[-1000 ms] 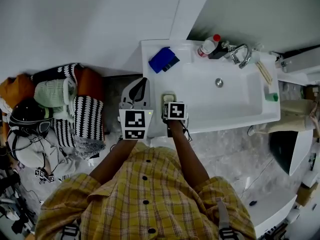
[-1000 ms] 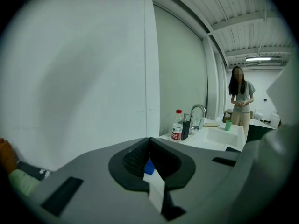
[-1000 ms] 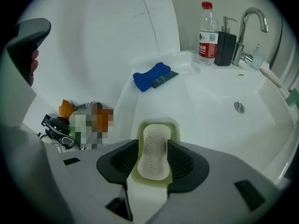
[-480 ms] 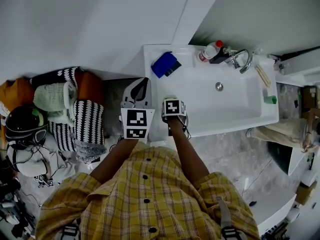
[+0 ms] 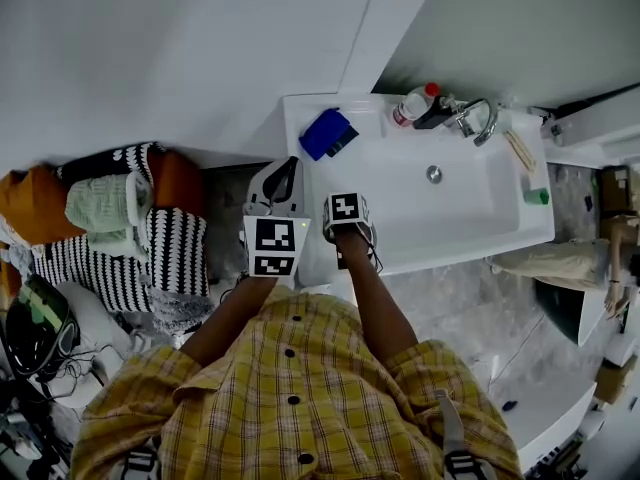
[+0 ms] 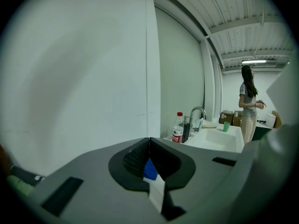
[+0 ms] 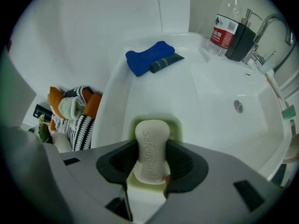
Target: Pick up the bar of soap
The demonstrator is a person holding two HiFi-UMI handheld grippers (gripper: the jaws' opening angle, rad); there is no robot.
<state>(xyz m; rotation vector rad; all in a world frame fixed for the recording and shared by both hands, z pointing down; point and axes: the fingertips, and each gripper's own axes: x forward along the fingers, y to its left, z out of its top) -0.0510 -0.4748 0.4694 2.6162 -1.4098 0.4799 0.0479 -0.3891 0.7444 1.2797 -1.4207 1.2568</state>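
In the right gripper view, a cream bar of soap [image 7: 152,148] lies lengthwise between my right gripper's [image 7: 152,164] dark ribbed pads, which press on both its sides. Under it sits a pale green soap dish [image 7: 176,126] on the sink's front left corner. In the head view the right gripper's marker cube [image 5: 345,209] covers both soap and dish. My left gripper [image 5: 277,182] is held just left of the sink's edge, pointing at the wall. Its jaws meet at the tips, with nothing held between them.
The white sink [image 5: 470,213] carries a blue cloth [image 5: 327,133] at its back left corner, a red-capped bottle [image 5: 413,102], a faucet [image 5: 480,118] and a green cup [image 5: 539,196]. Striped and orange clothes [image 5: 130,218] are piled left. A person [image 6: 247,101] stands beyond the sink.
The right gripper's cube has edged forward over the soap dish, which showed ahead of it a second ago. The left gripper has hardly moved. The head camera shifted slightly.
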